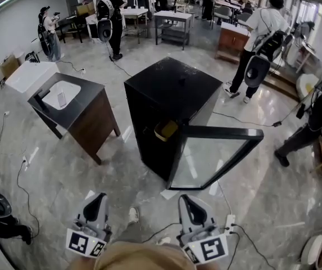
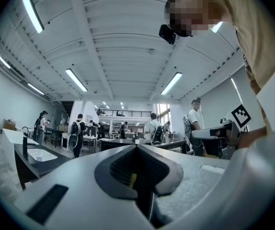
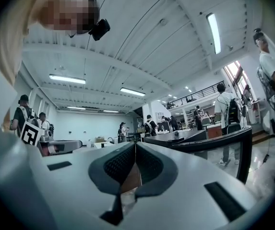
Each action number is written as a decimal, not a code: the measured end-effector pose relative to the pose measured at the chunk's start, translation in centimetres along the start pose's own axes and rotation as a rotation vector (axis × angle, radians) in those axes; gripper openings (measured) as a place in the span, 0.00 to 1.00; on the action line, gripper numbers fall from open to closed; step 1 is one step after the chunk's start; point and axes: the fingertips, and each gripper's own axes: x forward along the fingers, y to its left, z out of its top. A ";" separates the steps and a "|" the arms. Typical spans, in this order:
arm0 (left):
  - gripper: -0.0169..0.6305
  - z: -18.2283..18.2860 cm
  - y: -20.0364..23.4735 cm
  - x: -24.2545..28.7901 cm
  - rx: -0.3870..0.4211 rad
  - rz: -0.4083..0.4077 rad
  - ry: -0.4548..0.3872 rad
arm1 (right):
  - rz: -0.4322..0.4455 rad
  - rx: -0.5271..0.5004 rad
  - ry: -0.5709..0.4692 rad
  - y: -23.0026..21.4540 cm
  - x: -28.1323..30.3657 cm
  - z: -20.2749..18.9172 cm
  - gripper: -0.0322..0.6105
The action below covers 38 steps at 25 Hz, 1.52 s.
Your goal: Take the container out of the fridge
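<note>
Our left gripper and right gripper are nearest us, side by side and level, in front of the black fridge. We see each pair of jaws pressed together with nothing between them. The fridge's glass door stands swung open on the right gripper's side. The yellow container sits high inside the fridge, just behind its open front, well apart from both grippers.

1 fridge, 1 container, 2 tongs, 1 sink cab.
</note>
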 end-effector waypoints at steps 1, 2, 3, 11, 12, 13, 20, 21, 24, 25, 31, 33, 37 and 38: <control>0.03 -0.1 0.9 0.5 0.000 -0.002 0.001 | -0.010 0.002 -0.003 -0.2 0.9 -0.1 0.05; 0.03 -0.2 1.8 1.0 0.001 -0.004 0.000 | -0.019 0.008 -0.005 -0.3 1.8 -0.2 0.05; 0.03 -0.1 2.9 1.5 0.005 -0.006 -0.001 | -0.026 0.014 -0.007 -0.2 2.8 -0.3 0.05; 0.03 -0.5 8.7 6.3 -0.011 -0.052 0.005 | -0.089 -0.002 -0.012 -0.5 9.1 -0.1 0.05; 0.03 -0.5 9.2 6.9 -0.013 -0.062 0.005 | -0.098 -0.003 -0.013 -0.5 9.7 0.0 0.05; 0.03 -0.5 9.7 7.4 -0.016 -0.070 0.005 | -0.103 -0.008 -0.006 -0.5 10.3 -0.1 0.05; 0.03 -1.5 11.9 9.5 -0.038 -0.105 0.016 | -0.129 -0.030 0.028 -0.6 12.7 -1.1 0.05; 0.03 -1.6 12.0 9.7 -0.041 -0.111 0.018 | -0.133 -0.030 0.027 -0.6 13.0 -1.1 0.05; 0.03 -2.0 12.5 10.3 -0.049 -0.117 0.024 | -0.136 -0.035 0.020 -0.6 14.0 -0.8 0.05; 0.03 -2.1 12.7 10.5 -0.052 -0.118 0.025 | -0.135 -0.037 0.020 -0.6 14.4 -0.8 0.05; 0.03 -3.0 14.3 11.5 -0.070 -0.125 0.027 | -0.127 -0.061 0.048 -0.2 16.5 -1.5 0.05; 0.03 -3.2 14.6 11.9 -0.077 -0.130 0.025 | -0.130 -0.071 0.060 -0.2 16.9 -1.6 0.05; 0.03 -3.8 14.5 12.3 -0.086 -0.135 0.032 | -0.129 -0.089 0.073 -0.5 17.5 -2.0 0.05; 0.03 -4.0 14.6 12.4 -0.088 -0.135 0.035 | -0.129 -0.092 0.075 -0.6 17.7 -2.1 0.05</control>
